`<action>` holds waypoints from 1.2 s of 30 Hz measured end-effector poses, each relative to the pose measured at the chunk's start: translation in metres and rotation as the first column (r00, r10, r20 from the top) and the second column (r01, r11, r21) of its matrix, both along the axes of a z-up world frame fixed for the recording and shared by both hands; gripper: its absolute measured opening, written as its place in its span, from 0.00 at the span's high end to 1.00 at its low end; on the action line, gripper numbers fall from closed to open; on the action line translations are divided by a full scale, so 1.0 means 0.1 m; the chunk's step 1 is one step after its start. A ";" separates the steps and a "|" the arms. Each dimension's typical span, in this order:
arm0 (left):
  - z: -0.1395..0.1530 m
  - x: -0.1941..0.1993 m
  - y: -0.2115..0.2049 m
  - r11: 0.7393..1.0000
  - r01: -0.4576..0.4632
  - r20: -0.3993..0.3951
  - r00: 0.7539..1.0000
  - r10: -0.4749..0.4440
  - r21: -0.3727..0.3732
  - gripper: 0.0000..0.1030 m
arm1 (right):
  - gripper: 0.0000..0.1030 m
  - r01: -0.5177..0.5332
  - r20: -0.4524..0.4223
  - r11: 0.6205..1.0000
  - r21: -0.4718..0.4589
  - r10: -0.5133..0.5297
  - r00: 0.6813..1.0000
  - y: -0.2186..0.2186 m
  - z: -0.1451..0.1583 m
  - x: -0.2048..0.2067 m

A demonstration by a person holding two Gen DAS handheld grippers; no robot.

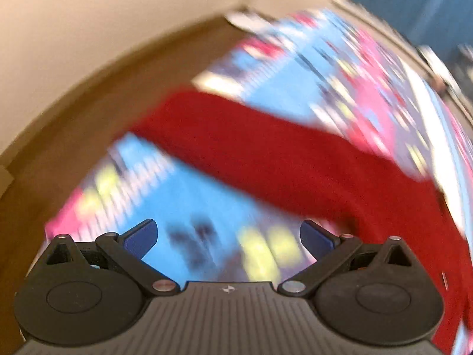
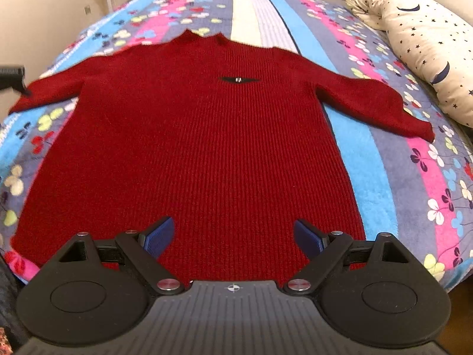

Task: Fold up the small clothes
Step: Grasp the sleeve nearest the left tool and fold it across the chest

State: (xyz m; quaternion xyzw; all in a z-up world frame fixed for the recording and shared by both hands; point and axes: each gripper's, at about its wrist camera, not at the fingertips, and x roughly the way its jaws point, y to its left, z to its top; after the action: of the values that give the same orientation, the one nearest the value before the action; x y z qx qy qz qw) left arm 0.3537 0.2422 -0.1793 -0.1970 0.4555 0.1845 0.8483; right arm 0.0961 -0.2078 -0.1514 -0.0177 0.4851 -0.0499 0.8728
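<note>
A red knitted sweater (image 2: 189,136) lies flat, front up, on a striped flowered blanket (image 2: 384,177), both sleeves spread out to the sides. My right gripper (image 2: 233,238) hovers over the sweater's hem, open, nothing between its blue pads. In the blurred left wrist view, my left gripper (image 1: 229,238) is open above the blanket (image 1: 189,195), just short of the sweater's left sleeve (image 1: 266,153), which crosses the picture. A black part of the left gripper (image 2: 13,80) shows by the left sleeve end in the right wrist view.
A cream pillow (image 2: 419,47) with stars and moons lies at the blanket's far right. A brown floor (image 1: 97,97) and a pale wall (image 1: 88,14) lie beyond the bed's left side. Dark clutter sits past the bed's far end.
</note>
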 end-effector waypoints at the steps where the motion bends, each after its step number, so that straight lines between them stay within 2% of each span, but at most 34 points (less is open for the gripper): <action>1: -0.04 0.12 0.15 1.000 -0.026 0.017 0.999 0.027 -0.015 0.00 | 0.14 0.000 -0.009 1.000 -0.006 0.000 1.000 0.01 -0.03 0.02; 3: -0.18 0.34 0.48 0.985 -0.058 0.046 0.997 0.066 -0.163 0.00 | 0.14 0.001 -0.033 1.000 -0.016 -0.001 0.999 0.04 -0.09 0.08; 6: -0.46 0.51 0.88 0.921 -0.174 0.039 0.979 0.199 -0.349 0.01 | 0.14 -0.002 -0.061 1.000 -0.027 0.001 0.998 0.08 -0.15 0.15; 9: -0.72 0.65 1.10 0.876 -0.231 -0.014 0.969 0.249 -0.422 0.00 | 0.14 -0.009 -0.078 0.999 -0.040 0.005 0.997 0.10 -0.20 0.22; 10: -0.72 0.67 1.13 0.865 -0.252 -0.005 0.961 0.277 -0.434 0.00 | 0.14 -0.011 -0.084 0.999 -0.043 0.007 0.996 0.11 -0.21 0.24; 13: -0.67 0.73 1.28 0.808 -0.323 0.022 0.924 0.383 -0.493 0.00 | 0.14 -0.019 -0.095 0.999 -0.049 0.014 0.995 0.11 -0.25 0.27; 14: -0.62 0.76 1.33 0.799 -0.345 0.044 0.907 0.419 -0.492 0.11 | 0.14 -0.021 -0.098 0.999 -0.050 0.016 0.995 0.11 -0.26 0.27; 15: -0.59 0.81 1.35 0.806 -0.360 0.051 0.901 0.432 -0.470 0.56 | 0.14 -0.021 -0.099 0.999 -0.049 0.016 0.995 0.10 -0.27 0.28; 16: -0.56 0.90 1.37 0.828 -0.364 0.029 0.910 0.414 -0.426 0.84 | 0.14 -0.019 -0.096 0.999 -0.045 0.015 0.995 0.09 -0.27 0.27; 17: -0.52 1.00 1.35 0.854 -0.367 -0.013 0.921 0.390 -0.368 0.85 | 0.14 -0.017 -0.093 0.999 -0.040 0.014 0.996 0.07 -0.27 0.26; 18: -0.45 1.07 1.30 0.868 -0.377 -0.028 0.921 0.389 -0.323 0.85 | 0.14 -0.018 -0.090 0.999 -0.032 0.015 0.996 0.04 -0.28 0.24; 20: -0.18 1.20 1.08 0.908 -0.349 0.028 0.931 0.365 -0.232 0.86 | 0.14 -0.017 -0.092 1.000 -0.020 0.015 0.996 -0.02 -0.32 0.21; 22: 0.21 1.32 0.68 0.954 -0.259 0.138 0.950 0.280 -0.150 0.86 | 0.14 -0.001 -0.102 1.000 -0.013 0.000 0.995 -0.10 -0.35 0.20; 24: 0.61 1.44 0.06 0.989 -0.110 0.254 0.958 0.132 -0.098 0.86 | 0.14 0.016 -0.103 1.000 -0.002 -0.016 0.995 -0.20 -0.36 0.18; 26: 0.90 1.47 -0.70 0.997 0.063 0.348 0.936 -0.048 -0.034 0.86 | 0.14 0.035 -0.090 0.999 -0.008 -0.036 0.995 -0.30 -0.35 0.18; 27: 0.99 1.44 -1.15 0.986 0.167 0.387 0.909 -0.156 0.006 0.85 | 0.14 0.049 -0.082 0.999 -0.013 -0.050 0.995 -0.35 -0.35 0.18; 28: 1.00 1.39 -1.59 0.961 0.274 0.407 0.875 -0.263 0.033 0.84 | 0.14 0.064 -0.074 0.998 -0.016 -0.065 0.995 -0.40 -0.34 0.18; 29: 0.95 1.31 -2.02 0.921 0.387 0.408 0.835 -0.370 0.043 0.74 | 0.14 0.080 -0.066 0.997 -0.015 -0.081 0.995 -0.45 -0.33 0.18; 30: 0.81 1.20 -2.42 0.873 0.486 0.398 0.794 -0.459 0.037 0.43 | 0.14 0.093 -0.062 0.996 -0.013 -0.094 0.994 -0.50 -0.33 0.19; 31: 0.62 1.09 -2.76 0.818 0.574 0.367 0.756 -0.542 0.026 0.25 | 0.14 0.102 -0.058 0.995 -0.013 -0.102 0.993 -0.53 -0.33 0.19; 32: 0.38 0.97 -3.06 0.773 0.633 0.300 0.732 -0.612 0.034 0.03 | 0.14 0.107 -0.055 0.994 -0.015 -0.108 0.993 -0.57 -0.33 0.21; 34: -0.05 0.73 -3.34 0.723 0.687 0.180 0.704 -0.687 0.073 0.04 | 0.14 0.107 -0.040 0.994 -0.021 -0.107 0.993 -0.62 -0.32 0.25; 35: -0.18 0.65 -3.33 0.717 0.693 0.143 0.704 -0.695 0.077 0.04 | 0.14 0.105 -0.028 0.994 -0.024 -0.106 0.994 -0.66 -0.31 0.28; 36: -0.26 0.59 -3.21 0.733 0.677 0.126 0.723 -0.679 0.069 0.04 | 0.14 0.104 -0.014 0.994 -0.026 -0.104 0.994 -0.72 -0.31 0.31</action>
State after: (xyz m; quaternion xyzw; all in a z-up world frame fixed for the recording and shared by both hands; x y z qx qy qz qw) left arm 0.4130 -0.0784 -0.2053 -0.0219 0.4325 -0.1486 0.8890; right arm 0.1266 -0.2798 -0.1821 -0.0038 0.4913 -0.1012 0.8651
